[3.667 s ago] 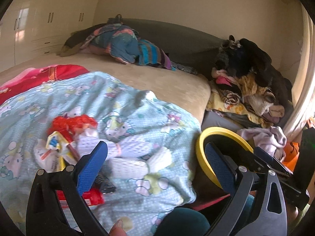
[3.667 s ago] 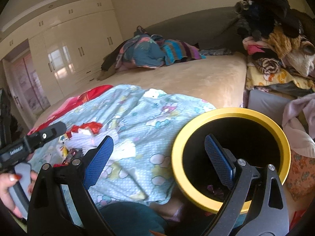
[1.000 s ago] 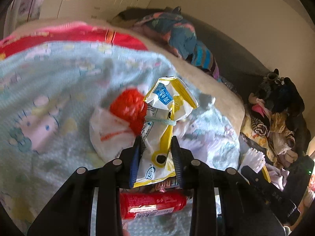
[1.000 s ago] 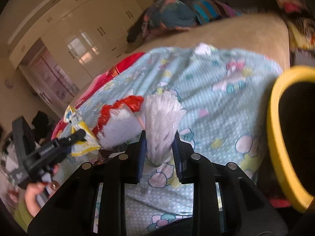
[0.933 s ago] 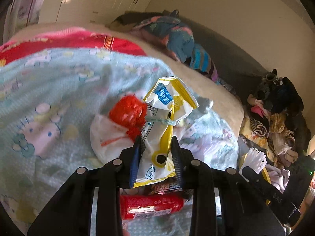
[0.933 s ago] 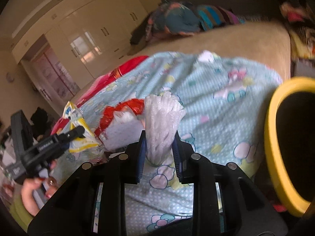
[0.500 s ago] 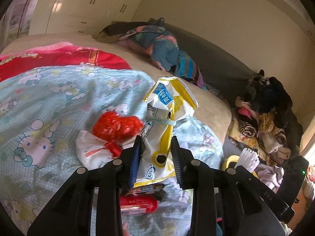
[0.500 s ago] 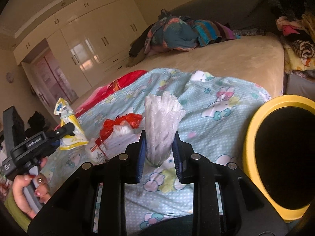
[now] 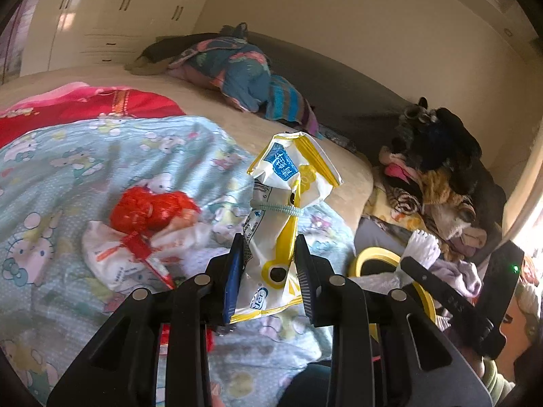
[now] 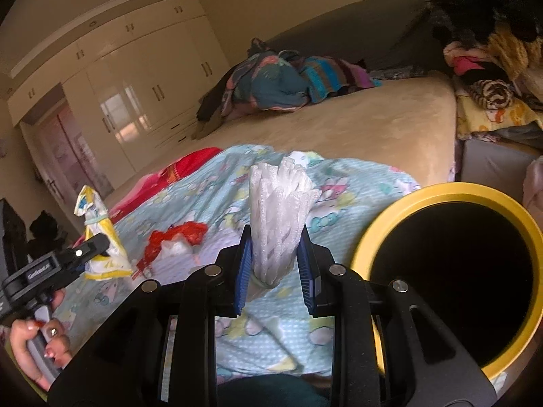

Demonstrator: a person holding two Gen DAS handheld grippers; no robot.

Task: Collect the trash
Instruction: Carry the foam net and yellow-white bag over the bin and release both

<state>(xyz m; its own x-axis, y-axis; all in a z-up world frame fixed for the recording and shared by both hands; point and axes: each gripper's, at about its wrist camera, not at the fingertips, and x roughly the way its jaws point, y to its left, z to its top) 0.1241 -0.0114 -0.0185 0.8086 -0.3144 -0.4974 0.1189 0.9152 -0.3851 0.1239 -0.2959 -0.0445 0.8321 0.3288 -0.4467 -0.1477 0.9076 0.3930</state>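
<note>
My left gripper (image 9: 269, 254) is shut on a crumpled yellow and white snack bag (image 9: 286, 203), lifted above the blue cartoon blanket (image 9: 68, 169). My right gripper (image 10: 275, 254) is shut on a white foam net sleeve (image 10: 280, 203), held just left of the yellow-rimmed black bin (image 10: 451, 278). In the right wrist view the left gripper (image 10: 98, 247) with its snack bag (image 10: 98, 234) shows at the left, in a person's hand. A red and white plastic bag (image 9: 146, 234) still lies on the blanket, with a red wrapper (image 9: 210, 335) partly hidden behind the left fingers.
A heap of clothes (image 9: 237, 71) lies at the far end of the beige bed (image 10: 339, 129). More clothes are piled (image 9: 437, 176) on the right beside the bed. White wardrobes (image 10: 135, 78) line the far wall. A red blanket (image 9: 85, 108) lies left.
Both grippers have risen and drawn back from the blanket with their loads. The bin's opening has come further into the right wrist view.
</note>
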